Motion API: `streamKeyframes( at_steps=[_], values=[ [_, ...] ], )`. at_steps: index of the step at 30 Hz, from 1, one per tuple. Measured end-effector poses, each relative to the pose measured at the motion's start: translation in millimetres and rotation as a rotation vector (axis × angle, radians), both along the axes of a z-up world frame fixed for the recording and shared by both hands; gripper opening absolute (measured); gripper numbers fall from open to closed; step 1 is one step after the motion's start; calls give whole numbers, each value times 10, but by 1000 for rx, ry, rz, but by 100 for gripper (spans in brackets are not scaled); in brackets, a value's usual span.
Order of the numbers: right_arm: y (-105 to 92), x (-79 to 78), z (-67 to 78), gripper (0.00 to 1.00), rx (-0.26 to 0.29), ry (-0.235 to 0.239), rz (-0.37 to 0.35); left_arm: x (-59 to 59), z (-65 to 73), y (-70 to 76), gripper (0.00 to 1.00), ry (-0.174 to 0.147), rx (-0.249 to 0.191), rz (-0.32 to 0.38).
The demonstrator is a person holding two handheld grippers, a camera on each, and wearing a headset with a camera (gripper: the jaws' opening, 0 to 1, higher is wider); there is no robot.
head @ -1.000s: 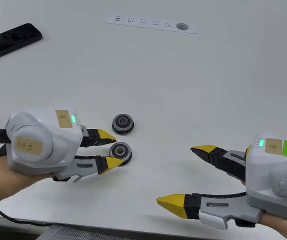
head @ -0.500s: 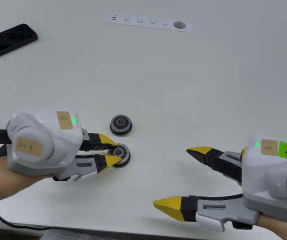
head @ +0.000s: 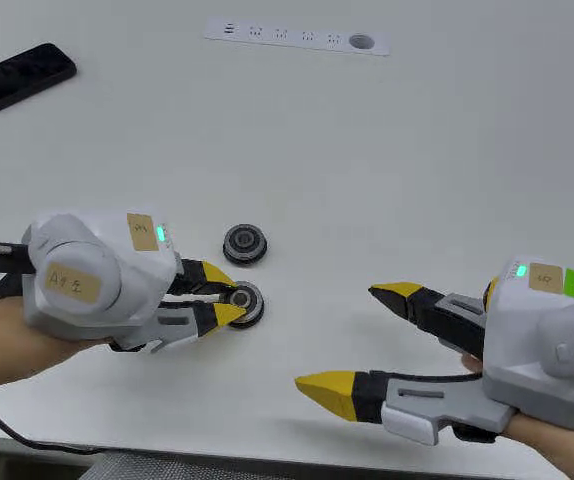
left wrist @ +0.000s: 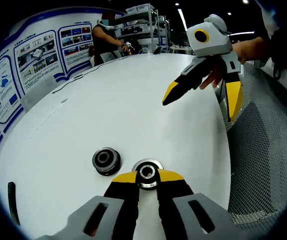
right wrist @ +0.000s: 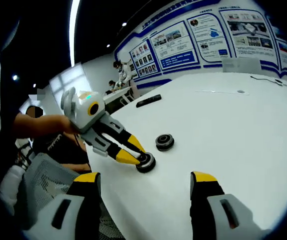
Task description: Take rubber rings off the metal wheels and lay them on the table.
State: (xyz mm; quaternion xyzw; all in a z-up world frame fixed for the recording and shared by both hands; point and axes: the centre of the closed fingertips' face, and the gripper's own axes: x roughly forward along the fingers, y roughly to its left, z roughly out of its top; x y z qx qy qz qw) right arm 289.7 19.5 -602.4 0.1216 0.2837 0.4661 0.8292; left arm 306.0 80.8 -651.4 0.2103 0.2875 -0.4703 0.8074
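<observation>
Two metal wheels with black rubber rings lie on the white table (head: 387, 170). The near wheel (head: 250, 304) (left wrist: 147, 172) (right wrist: 146, 162) sits between the yellow tips of my left gripper (head: 233, 297) (left wrist: 147, 177), whose jaws are pinched on its near side. The far wheel (head: 245, 243) (left wrist: 106, 160) (right wrist: 164, 141) lies free just beyond. My right gripper (head: 357, 340) (right wrist: 144, 179) stands wide open to the right of the near wheel, about a hand's width away, holding nothing. The right gripper view has the left gripper (right wrist: 128, 150) on the near wheel.
A black phone (head: 17, 80) lies at the far left and a white power strip (head: 297, 36) at the far edge. A dark cable (head: 7, 435) hangs over the table's front edge at the left. People stand by shelves beyond the table (left wrist: 108, 30).
The left gripper's jaws have narrowed onto the near wheel. The right gripper has drifted slightly left toward it, still open. The far wheel has stayed put.
</observation>
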Motion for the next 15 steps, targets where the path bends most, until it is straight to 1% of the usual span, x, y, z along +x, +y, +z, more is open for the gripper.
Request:
streamKeyframes(
  at_steps=[1, 2, 3, 4, 5, 7, 9, 10, 12, 14, 15],
  values=[
    [30, 45, 57, 73, 80, 47, -59, -1, 2, -5, 14, 2, 6, -3],
    [47, 62, 76, 73, 118, 71, -83, -1, 3, -10, 13, 4, 11, -5],
    [62, 77, 72, 73, 141, 93, -100, -2, 4, -13, 13, 9, 19, -6],
    [70, 82, 56, 72, 139, 96, -102, -4, 2, -13, 13, 10, 25, -10],
    [75, 82, 15, 72, 116, 90, -96, -5, -1, -11, 13, 13, 31, -15],
    [91, 80, -28, 70, 104, 100, -104, -7, -2, -9, 13, 16, 41, -25],
    [119, 70, -58, 70, 133, 147, -127, -9, -5, -7, 13, 18, 53, -39],
    [139, 71, -65, 69, 160, 179, -145, -11, -5, -5, 13, 21, 57, -45],
    [157, 80, -84, 68, 183, 216, -164, -13, -8, -1, 13, 20, 65, -56],
    [185, 94, -103, 67, 193, 222, -162, -14, -9, 4, 12, 20, 57, -46],
    [210, 99, -110, 67, 203, 235, -162, -15, -10, 8, 12, 18, 54, -44]
  ],
)
